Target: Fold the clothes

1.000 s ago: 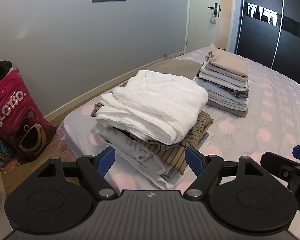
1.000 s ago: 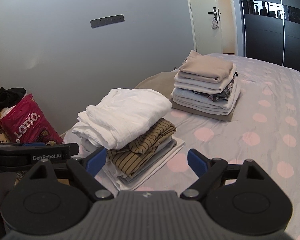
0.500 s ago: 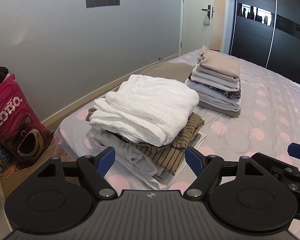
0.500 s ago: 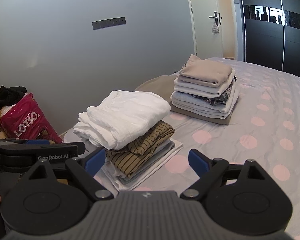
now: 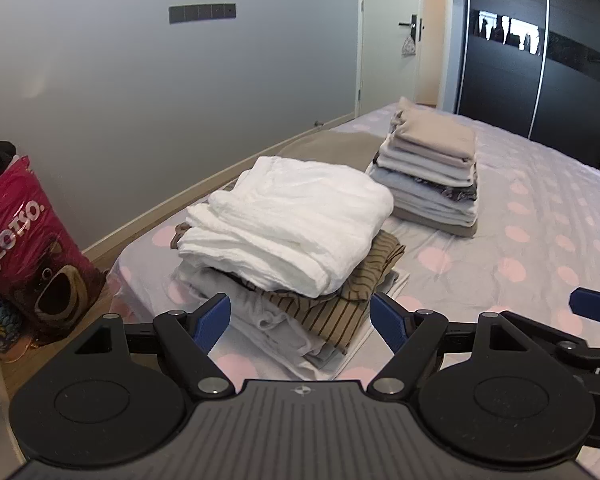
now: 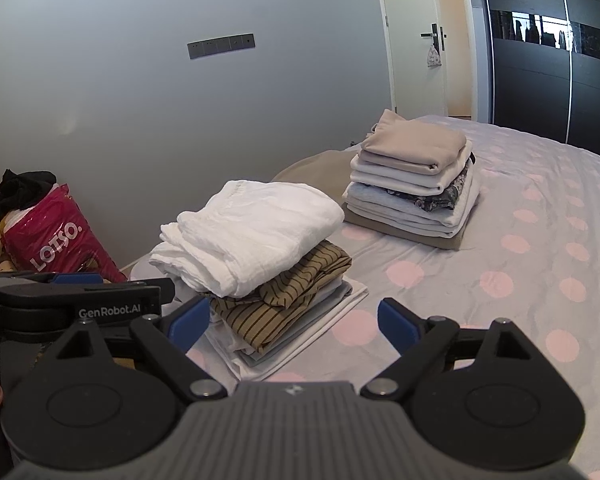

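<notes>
Hovering before stacks, both grippers empty.
You kept left gripper [image 5: 300, 316] and right gripper [image 6: 294, 318] spread apart; near pile [image 5: 288, 220] receded slightly.

Bed sheet [image 5: 540, 216]: pale lilac-grey, scattered with pink dots.
Near pile: top garment [image 5: 292, 220] white, crinkled weave; under it a striped garment [image 5: 340, 300], olive-tan with thin dark lines; lowest layers [image 6: 300, 332] white to pale grey.
Far pile: top piece [image 6: 416, 144] beige; below it cream and white folds, one dark floral-print layer [image 6: 444, 196], pale blue-grey pieces, a tan base.
Bag [image 5: 24, 248] on the floor: magenta, white "LOTSO" lettering, brown bear print.
Wall [image 5: 140, 80] grey, with a dark grey switch panel [image 5: 202, 12].
Wardrobe [image 5: 540, 40] black.
Left gripper [image 5: 300, 318] and right gripper [image 6: 294, 322]: black bodies, blue finger pads.
</notes>
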